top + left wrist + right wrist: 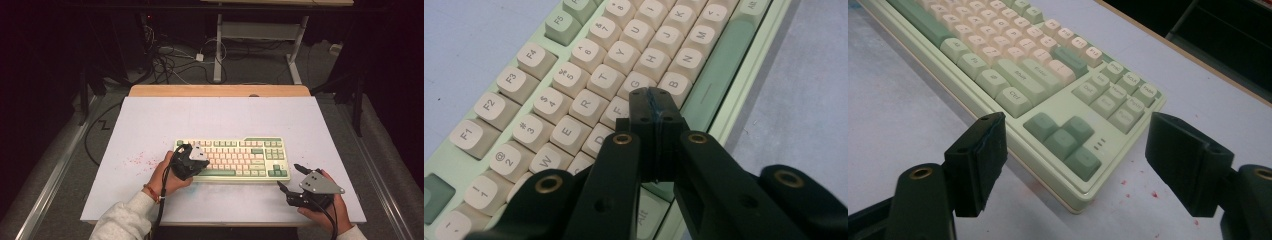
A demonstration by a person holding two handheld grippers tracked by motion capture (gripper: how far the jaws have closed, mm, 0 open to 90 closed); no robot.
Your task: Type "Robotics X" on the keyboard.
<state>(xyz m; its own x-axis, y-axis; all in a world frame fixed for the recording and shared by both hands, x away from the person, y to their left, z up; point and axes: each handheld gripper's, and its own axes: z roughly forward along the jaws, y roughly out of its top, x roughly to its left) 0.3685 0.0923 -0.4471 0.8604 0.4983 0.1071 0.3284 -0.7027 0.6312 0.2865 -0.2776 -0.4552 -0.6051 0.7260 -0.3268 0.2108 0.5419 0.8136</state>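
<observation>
- The keyboard (235, 157), pale green with cream keys, lies on the white tabletop (150, 125), a little toward the person's edge and right of centre.
- The left claw (655, 102) is clenched, its two black jaws pressed flat together with nothing between them; the tips sit over the letter keys, around G, V and B, just above the green space bar (719, 75). Whether the tips touch a key cannot be told, since the jaws hide the spot beneath them.
- In the high view the left claw (189, 161) and the left hand (167, 177) cover the keyboard's left end.
- The right claw (1075, 160) is released, jaws wide apart, with the keyboard's near right corner and the arrow keys (1063, 137) showing between them.
- In the high view the right claw (290, 177) sits just off that corner, not touching it.
- Faint red specks (137, 159) dot the tabletop left of the keyboard.
</observation>
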